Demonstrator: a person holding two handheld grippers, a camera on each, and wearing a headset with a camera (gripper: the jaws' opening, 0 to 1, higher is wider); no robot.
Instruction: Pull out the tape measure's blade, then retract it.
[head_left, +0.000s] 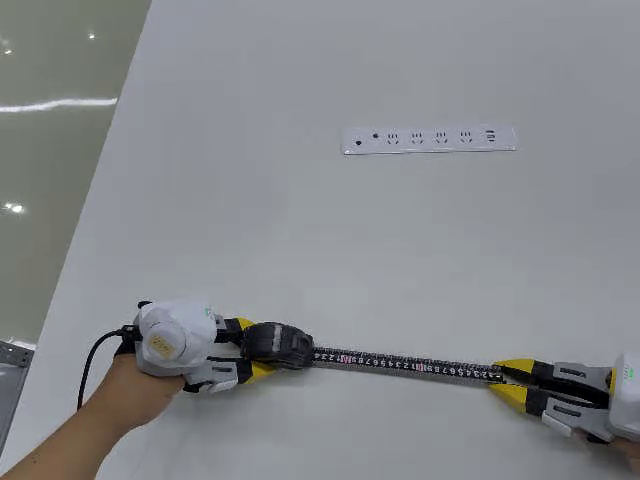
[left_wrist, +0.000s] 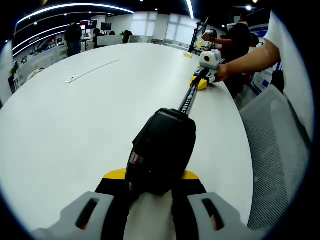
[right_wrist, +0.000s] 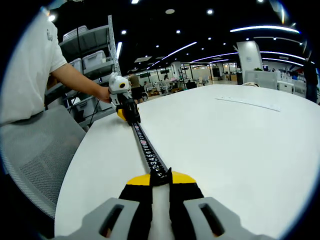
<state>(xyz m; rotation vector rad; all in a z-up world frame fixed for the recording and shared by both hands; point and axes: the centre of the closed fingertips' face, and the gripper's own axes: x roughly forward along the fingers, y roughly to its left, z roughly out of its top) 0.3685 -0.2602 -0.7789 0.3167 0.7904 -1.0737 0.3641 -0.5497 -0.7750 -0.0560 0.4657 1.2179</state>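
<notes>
While the blade (head_left: 405, 363) runs in a nearly straight line between the two grippers, close to the near edge of the white surface (head_left: 350, 230), the pull-out looks done or nearly so, and the return is the part that calls for care. Whether the blade rests on the surface or hangs just over it, I cannot tell. The left gripper (head_left: 252, 348) has its jaws closed around the black tape measure case (head_left: 280, 344), clasping it from behind. The right gripper (head_left: 506, 379) has its jaws pinched narrow on the blade's far end, and the right gripper view shows the numbered strip running straight in between them. For a clean retraction, I judge the right gripper should walk the tip back toward the case along the blade's own line, rather than letting go at full reach, since a freed blade could whip or twist. The left gripper should hold the case firm and level, mouth facing the incoming blade. A power strip (head_left: 430, 139) lies well apart, out of the way.
</notes>
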